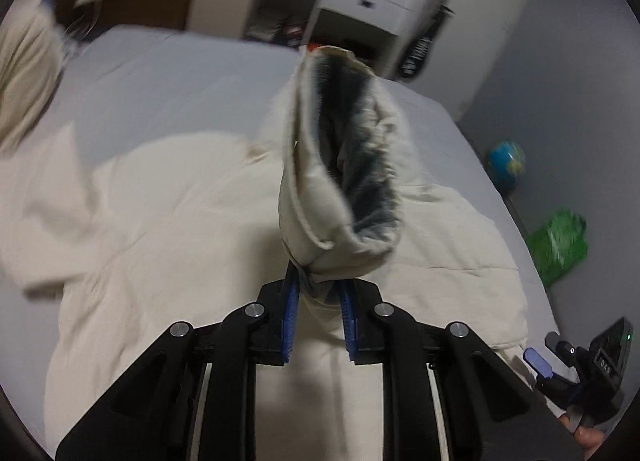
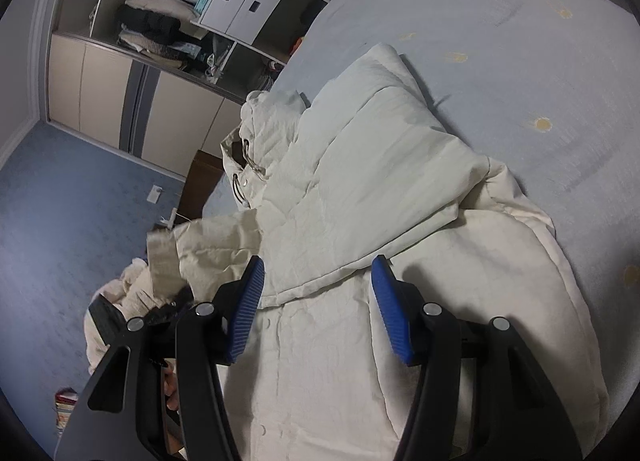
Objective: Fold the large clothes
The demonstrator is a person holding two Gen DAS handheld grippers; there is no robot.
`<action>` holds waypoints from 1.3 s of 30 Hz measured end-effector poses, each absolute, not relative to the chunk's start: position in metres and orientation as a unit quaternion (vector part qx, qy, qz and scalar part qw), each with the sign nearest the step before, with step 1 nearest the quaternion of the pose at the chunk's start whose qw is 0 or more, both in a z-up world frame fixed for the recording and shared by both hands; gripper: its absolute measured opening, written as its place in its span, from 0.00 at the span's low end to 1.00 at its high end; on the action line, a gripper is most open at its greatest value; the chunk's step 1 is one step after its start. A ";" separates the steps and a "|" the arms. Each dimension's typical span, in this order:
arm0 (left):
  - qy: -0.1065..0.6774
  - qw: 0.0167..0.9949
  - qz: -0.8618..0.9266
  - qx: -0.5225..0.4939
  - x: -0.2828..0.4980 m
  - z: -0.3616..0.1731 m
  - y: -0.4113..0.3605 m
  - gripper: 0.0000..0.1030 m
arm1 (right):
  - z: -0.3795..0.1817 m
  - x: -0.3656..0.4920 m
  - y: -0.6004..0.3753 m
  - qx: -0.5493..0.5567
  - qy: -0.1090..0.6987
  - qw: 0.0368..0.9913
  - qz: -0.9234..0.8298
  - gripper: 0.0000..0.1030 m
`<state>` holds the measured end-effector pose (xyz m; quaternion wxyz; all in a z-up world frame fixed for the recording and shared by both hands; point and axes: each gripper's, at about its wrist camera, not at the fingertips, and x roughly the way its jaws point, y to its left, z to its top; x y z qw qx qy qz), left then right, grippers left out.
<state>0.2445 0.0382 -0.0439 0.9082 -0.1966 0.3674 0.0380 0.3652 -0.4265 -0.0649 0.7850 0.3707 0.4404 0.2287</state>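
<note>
- Coat (image 2: 360, 197) lies mid-frame on the bed (image 2: 500, 41), one side already folded over.
- Left claw (image 1: 318, 301) grips the sleeve cuff (image 1: 340, 165), raised.
- Right claw (image 2: 316, 309) hovers open; further folds remain.

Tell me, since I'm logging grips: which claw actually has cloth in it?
The left claw: its blue pads pinch the cream coat's sleeve cuff, lifted off the bed. The right claw stands open above the coat, gripping nothing.

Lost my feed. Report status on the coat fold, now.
Left hand-held gripper shut on sleeve cuff, lifted. Right hand-held gripper open over cream coat on bed. Nothing in the way.
</note>
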 end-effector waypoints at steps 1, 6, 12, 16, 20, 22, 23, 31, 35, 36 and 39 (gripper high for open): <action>0.369 0.904 0.042 -0.211 0.240 -0.049 0.047 0.18 | -0.065 0.365 -0.426 0.368 0.442 0.786 0.228 0.51; 0.422 0.866 0.065 -0.260 0.233 -0.080 0.084 0.28 | -0.064 0.365 -0.423 0.356 0.444 0.790 0.227 0.51; 0.438 0.846 0.113 -0.282 0.209 -0.088 0.119 0.62 | -0.066 0.365 -0.420 0.345 0.451 0.792 0.224 0.51; 0.428 0.852 0.111 -0.280 0.189 -0.077 0.136 0.72 | -0.066 0.364 -0.417 0.338 0.453 0.795 0.223 0.51; 0.417 0.850 0.136 -0.291 0.173 -0.069 0.171 0.78 | -0.063 0.362 -0.411 0.315 0.455 0.803 0.221 0.51; 0.412 0.845 0.151 -0.305 0.170 -0.066 0.188 0.80 | -0.061 0.361 -0.406 0.301 0.458 0.807 0.220 0.51; 0.405 0.843 0.162 -0.316 0.165 -0.064 0.203 0.84 | -0.060 0.360 -0.403 0.290 0.459 0.810 0.221 0.51; 0.366 0.824 0.233 -0.365 0.128 -0.059 0.307 0.90 | -0.044 0.349 -0.396 0.258 0.452 0.824 0.225 0.53; 0.336 0.803 0.273 -0.410 0.102 -0.071 0.362 0.89 | -0.038 0.340 -0.395 0.246 0.449 0.830 0.220 0.53; 0.331 0.799 0.276 -0.419 0.097 -0.074 0.372 0.89 | -0.036 0.337 -0.397 0.246 0.447 0.832 0.218 0.54; 0.326 0.790 0.288 -0.431 0.086 -0.083 0.396 0.86 | -0.034 0.335 -0.401 0.251 0.443 0.835 0.210 0.54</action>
